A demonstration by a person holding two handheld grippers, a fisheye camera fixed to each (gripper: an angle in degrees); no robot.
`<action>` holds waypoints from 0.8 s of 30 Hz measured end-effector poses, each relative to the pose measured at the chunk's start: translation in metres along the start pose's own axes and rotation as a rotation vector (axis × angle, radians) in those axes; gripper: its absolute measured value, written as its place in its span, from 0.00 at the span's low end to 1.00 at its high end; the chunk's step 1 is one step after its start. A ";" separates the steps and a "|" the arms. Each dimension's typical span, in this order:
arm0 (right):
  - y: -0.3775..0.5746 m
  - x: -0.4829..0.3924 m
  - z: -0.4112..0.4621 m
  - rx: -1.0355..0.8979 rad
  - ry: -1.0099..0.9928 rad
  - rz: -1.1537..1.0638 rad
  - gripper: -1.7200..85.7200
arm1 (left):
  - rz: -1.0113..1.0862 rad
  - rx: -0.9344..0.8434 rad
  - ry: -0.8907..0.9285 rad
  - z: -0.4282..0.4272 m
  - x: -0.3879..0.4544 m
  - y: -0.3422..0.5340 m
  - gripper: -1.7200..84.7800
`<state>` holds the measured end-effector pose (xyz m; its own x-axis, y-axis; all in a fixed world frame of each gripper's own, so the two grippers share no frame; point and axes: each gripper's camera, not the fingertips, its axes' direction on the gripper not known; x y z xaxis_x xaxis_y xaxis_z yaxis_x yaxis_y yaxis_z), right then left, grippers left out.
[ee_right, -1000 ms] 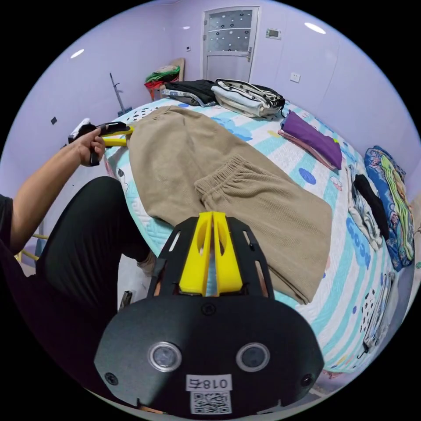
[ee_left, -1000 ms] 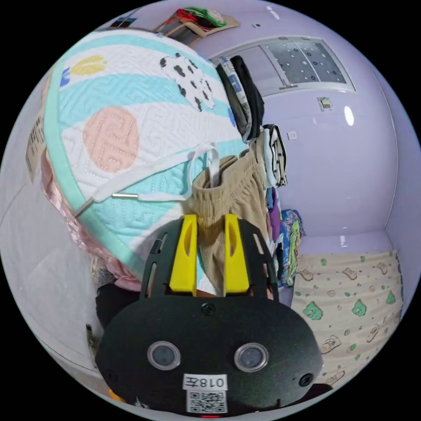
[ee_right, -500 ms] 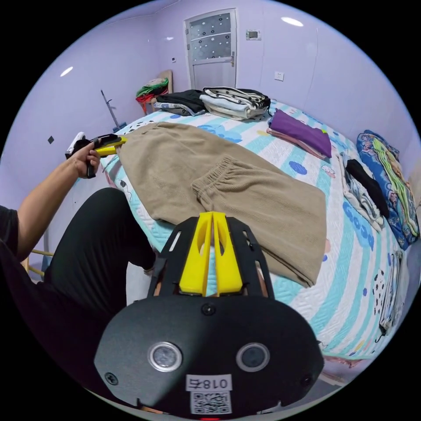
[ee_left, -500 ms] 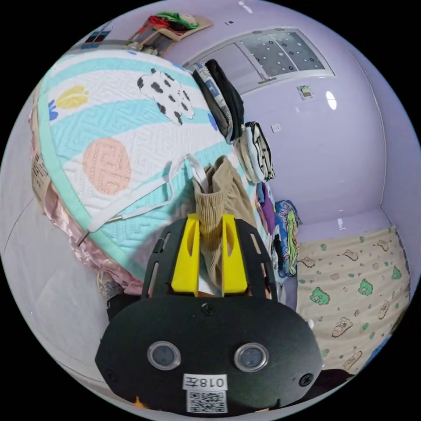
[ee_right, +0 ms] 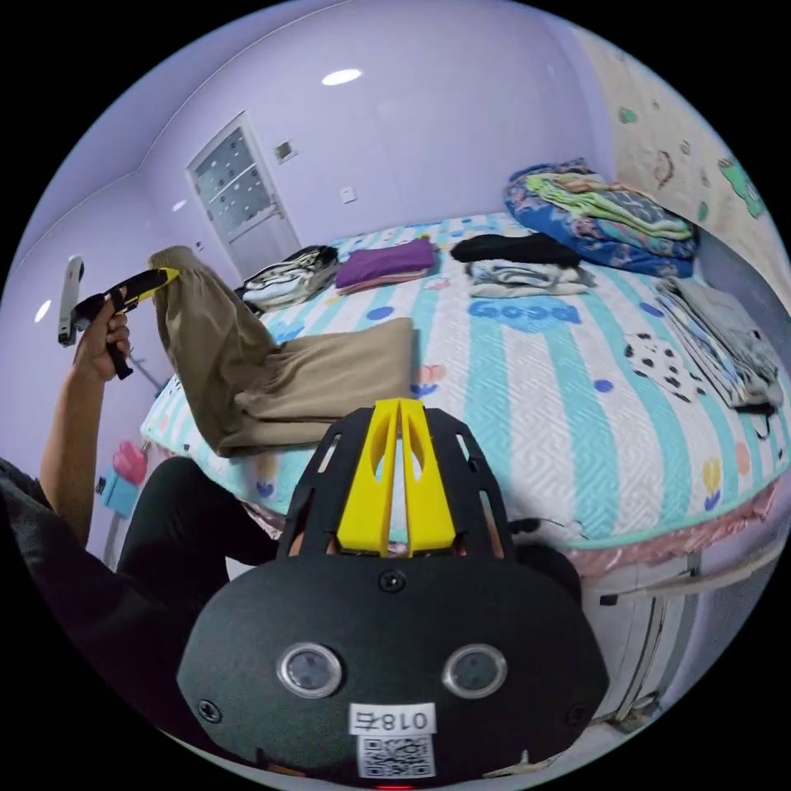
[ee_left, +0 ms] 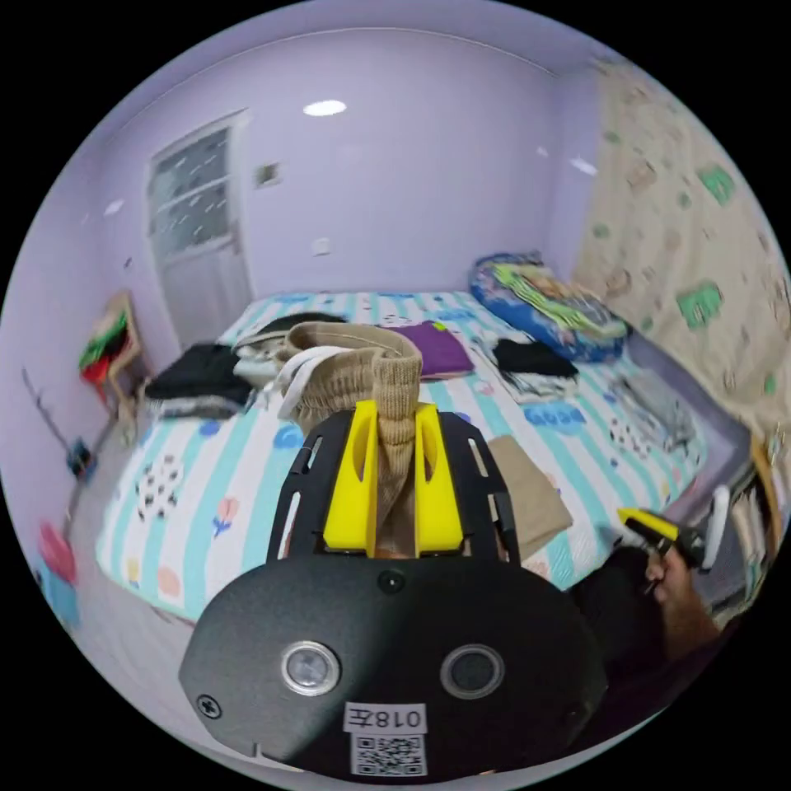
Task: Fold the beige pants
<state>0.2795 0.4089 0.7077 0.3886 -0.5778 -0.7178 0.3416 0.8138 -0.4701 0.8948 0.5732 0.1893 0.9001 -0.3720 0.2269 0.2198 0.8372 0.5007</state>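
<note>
Blue printed word (ee_right: 523,311) on the striped bedsheet (ee_right: 511,395), toward the bed's far edge: reads "Good", probably; the last letters blur together.

White sticker (ee_left: 385,718) low on the left gripper (ee_left: 396,405) body, and a matching sticker (ee_right: 391,719) on the right gripper (ee_right: 400,404): short code, QR square.

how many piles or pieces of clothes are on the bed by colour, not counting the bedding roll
beige: 1, the beige pants, one end lifted by the left hand-held gripper
purple: 1
black on pale: 1
black and white: 1
grey: 1
black: 1
total: 6
</note>
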 end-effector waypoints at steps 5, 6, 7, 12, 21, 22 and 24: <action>0.021 0.055 -0.011 0.033 0.051 0.108 0.02 | 0.430 -0.093 0.040 0.077 0.243 0.011 0.13; 0.025 0.065 -0.009 0.029 0.056 0.123 0.02 | 0.459 -0.140 0.061 0.092 0.262 0.019 0.14; 0.027 0.069 -0.008 0.025 0.058 0.128 0.02 | 0.515 -0.240 0.110 0.119 0.292 0.038 0.15; 0.029 0.087 0.012 0.008 0.042 0.099 0.02 | 0.447 -0.160 0.282 0.102 0.277 0.070 0.15; -0.019 0.052 0.087 -0.006 -0.119 -0.091 0.03 | 0.002 -0.119 -0.001 0.071 0.059 0.071 0.06; -0.024 0.047 0.090 0.002 -0.122 -0.120 0.03 | 0.026 -0.113 0.038 0.076 0.050 0.068 0.04; -0.042 0.028 0.109 0.023 -0.098 -0.230 0.03 | 0.104 -0.174 0.104 0.096 0.048 0.066 0.02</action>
<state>0.3695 0.3518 0.7627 0.3793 -0.7519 -0.5392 0.4501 0.6591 -0.6025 0.9168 0.5720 0.3132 0.9531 -0.2446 0.1782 0.1775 0.9287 0.3255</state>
